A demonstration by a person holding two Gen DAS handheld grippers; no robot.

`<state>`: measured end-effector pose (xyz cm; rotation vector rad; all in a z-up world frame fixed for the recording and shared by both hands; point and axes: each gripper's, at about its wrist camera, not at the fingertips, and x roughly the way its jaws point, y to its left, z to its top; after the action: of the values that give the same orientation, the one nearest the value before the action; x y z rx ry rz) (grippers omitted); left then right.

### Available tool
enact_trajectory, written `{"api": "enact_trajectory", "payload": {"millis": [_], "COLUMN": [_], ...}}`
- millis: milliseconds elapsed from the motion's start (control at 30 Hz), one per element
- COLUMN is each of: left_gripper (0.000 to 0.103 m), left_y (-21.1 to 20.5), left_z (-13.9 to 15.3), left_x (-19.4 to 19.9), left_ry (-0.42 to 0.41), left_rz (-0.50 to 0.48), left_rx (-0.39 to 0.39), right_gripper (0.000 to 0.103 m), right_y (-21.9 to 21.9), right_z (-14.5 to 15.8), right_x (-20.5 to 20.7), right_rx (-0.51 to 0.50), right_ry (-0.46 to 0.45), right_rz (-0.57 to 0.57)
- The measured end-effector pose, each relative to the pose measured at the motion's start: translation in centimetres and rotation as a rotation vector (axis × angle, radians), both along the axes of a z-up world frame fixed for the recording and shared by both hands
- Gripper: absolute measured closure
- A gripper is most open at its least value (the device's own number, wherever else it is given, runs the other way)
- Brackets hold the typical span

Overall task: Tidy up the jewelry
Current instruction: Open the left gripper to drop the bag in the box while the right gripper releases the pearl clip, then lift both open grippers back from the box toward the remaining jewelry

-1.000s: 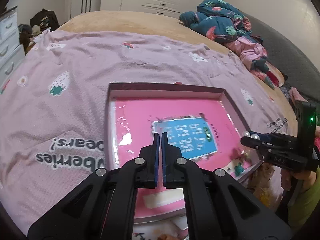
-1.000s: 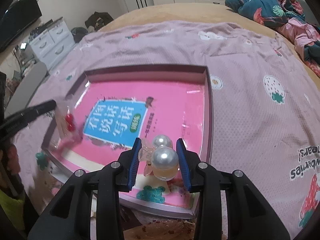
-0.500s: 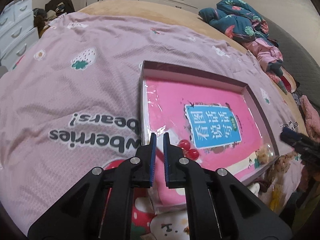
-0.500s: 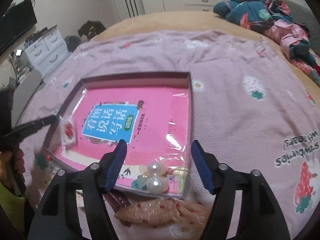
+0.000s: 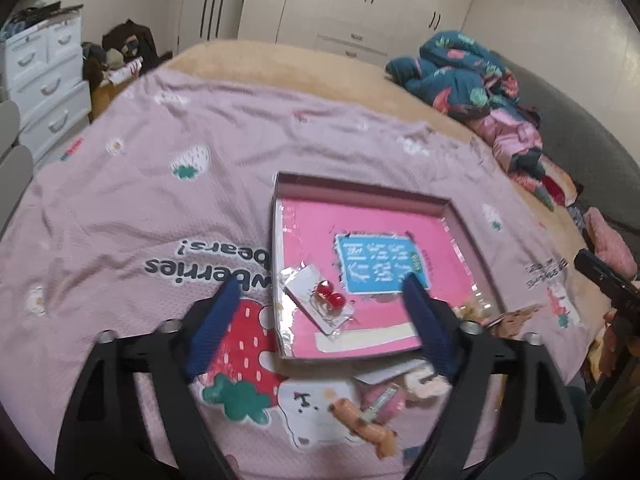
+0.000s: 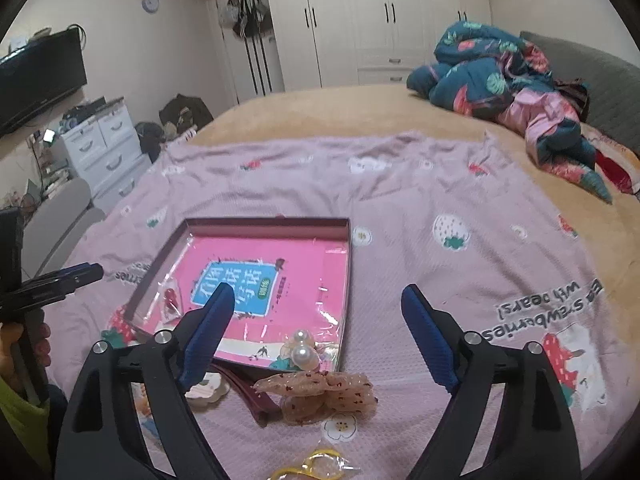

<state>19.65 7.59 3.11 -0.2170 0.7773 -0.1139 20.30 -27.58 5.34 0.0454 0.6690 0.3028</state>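
Having just been spreading their jaws, the left gripper (image 5: 318, 312) and right gripper (image 6: 318, 318) are hovering released and empty, leaving the red bead earrings (image 5: 330, 300) and pearl hair clip (image 6: 301, 350) inside the shallow box (image 6: 268, 222), suggesting both placements are done.

box (image 5: 280, 240) 1 | red-bead packet (image 5: 320, 305) 1 | pearl piece (image 6: 302, 350) 1

Tray (image 6: 348, 264) sat on bedspread (image 6: 460, 280); bead packet (image 5: 326, 300) in its left near corner, pearl clip (image 6: 301, 350) right near corner.
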Motion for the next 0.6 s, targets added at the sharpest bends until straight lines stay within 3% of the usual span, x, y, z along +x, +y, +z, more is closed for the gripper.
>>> {"api": "enact_trajectory", "payload": {"millis": [33, 133, 600], "left_gripper": [0.012, 0.009, 0.009], "left_y": [-0.1, -0.6, -2.9], "left_z": [0.5, 2.1, 4.2], "left_x": [-0.4, -2.2, -8.2], "left_ry": [-0.011, -0.053, -0.134], "left_rz": [0.005, 0.012, 0.009], "left_rx": [0.003, 0.005, 0.022], "right_gripper": [0.017, 0.015, 0.012], "right_y": [-0.1, -0.3, -0.2], "right_z": [0.3, 1.1, 2.3], "right_x": [-0.4, -1.6, -7.1], "right_rx": [0.000, 0.005, -0.008], "right_ry": [-0.012, -0.039, -0.111], "right_rz": [-0.002, 0.001, 0.026]}}
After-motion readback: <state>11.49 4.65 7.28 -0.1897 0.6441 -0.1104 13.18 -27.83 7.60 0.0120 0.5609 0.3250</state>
